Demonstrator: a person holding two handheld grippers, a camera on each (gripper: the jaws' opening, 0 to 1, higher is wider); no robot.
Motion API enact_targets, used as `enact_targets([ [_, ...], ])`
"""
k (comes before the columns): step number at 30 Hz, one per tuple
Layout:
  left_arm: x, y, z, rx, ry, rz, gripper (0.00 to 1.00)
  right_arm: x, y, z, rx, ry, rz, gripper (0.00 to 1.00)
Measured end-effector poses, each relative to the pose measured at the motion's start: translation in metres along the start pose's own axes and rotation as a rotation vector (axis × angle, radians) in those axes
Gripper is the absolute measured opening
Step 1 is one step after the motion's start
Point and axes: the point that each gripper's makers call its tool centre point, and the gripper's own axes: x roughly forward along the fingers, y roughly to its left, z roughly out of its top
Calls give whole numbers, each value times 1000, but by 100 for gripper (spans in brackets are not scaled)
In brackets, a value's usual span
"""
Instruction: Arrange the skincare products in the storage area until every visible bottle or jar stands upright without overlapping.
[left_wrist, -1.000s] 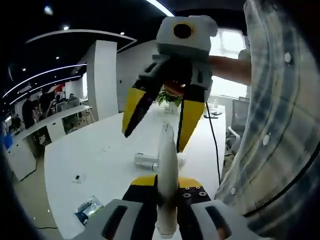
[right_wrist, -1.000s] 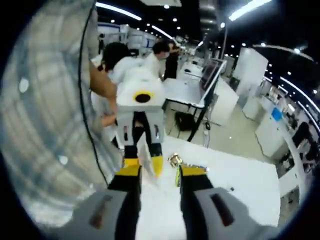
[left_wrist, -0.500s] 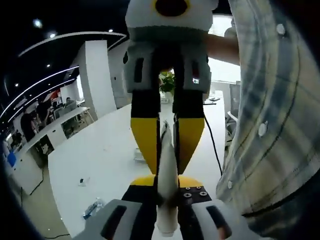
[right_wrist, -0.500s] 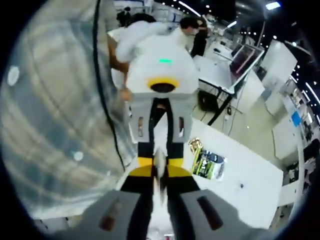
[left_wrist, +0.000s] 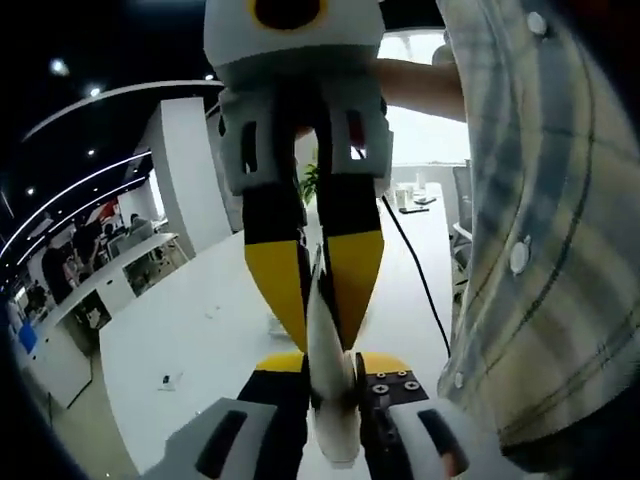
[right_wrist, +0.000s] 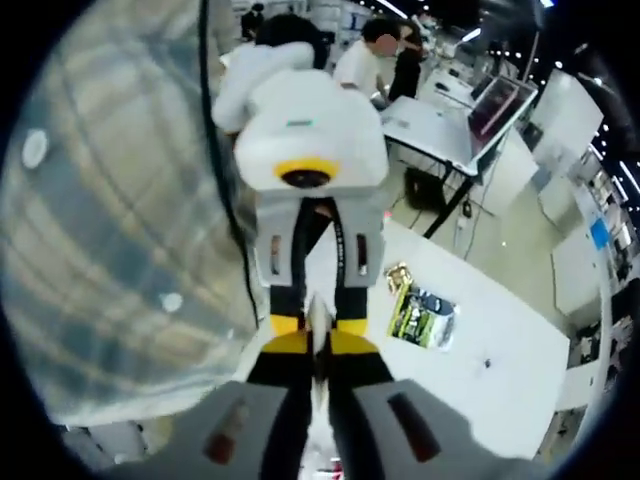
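1. In the left gripper view, the left gripper (left_wrist: 330, 375) pinches a white tube (left_wrist: 330, 380) between its yellow-tipped jaws; the tube rises from the bottom centre and tapers to a flat thin end.
2. The right gripper (left_wrist: 318, 300) comes down from the top of that view, facing the left one, and its two yellow jaws close on the tube's thin upper end from both sides.
3. In the right gripper view the same hold shows from the other end: the right gripper (right_wrist: 313, 352) has its jaws pressed on the tube (right_wrist: 316, 330), and the left gripper (right_wrist: 312, 322) hangs just beyond, its yellow tips touching the tube too.
4. The tube is held in the air between the two grippers, above a long white table (left_wrist: 200, 330).
5. A plaid shirt (left_wrist: 560, 220) stands close on the right of the left gripper view, with a bare forearm (left_wrist: 420, 90) behind the right gripper.
6. On the table (right_wrist: 500, 360) in the right gripper view lies a green-and-dark packet (right_wrist: 425, 318), well apart from the grippers.
7. A black cable (left_wrist: 415, 270) runs along the table.
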Motion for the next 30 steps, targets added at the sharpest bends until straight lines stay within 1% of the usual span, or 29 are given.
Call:
enact_targets([
  [4,2,4,4,5,-31,23,17,-4,-5,-1,-1,14,10,1],
  [8,3,13,4,5,-26,59,17,-6,-12,-3,-6,25,4,1],
  [11,3,19,2,-15,-20,82,18,-6,-17,-5,-20,55,0,0],
  [13,2,20,-2,-30,-15,94,18,-5,-19,-6,-27,72,7,0],
  [18,-3,24,-11,-39,2,122,20,-3,-22,-8,-48,93,13,0],
  [21,-8,25,-16,-68,8,130,21,0,-27,-13,-55,115,14,0],
  [25,-12,26,-23,-93,30,136,21,6,-29,-23,-46,146,29,1],
  [30,-19,27,-28,-119,37,165,21,17,-29,-36,-30,173,56,1],
])
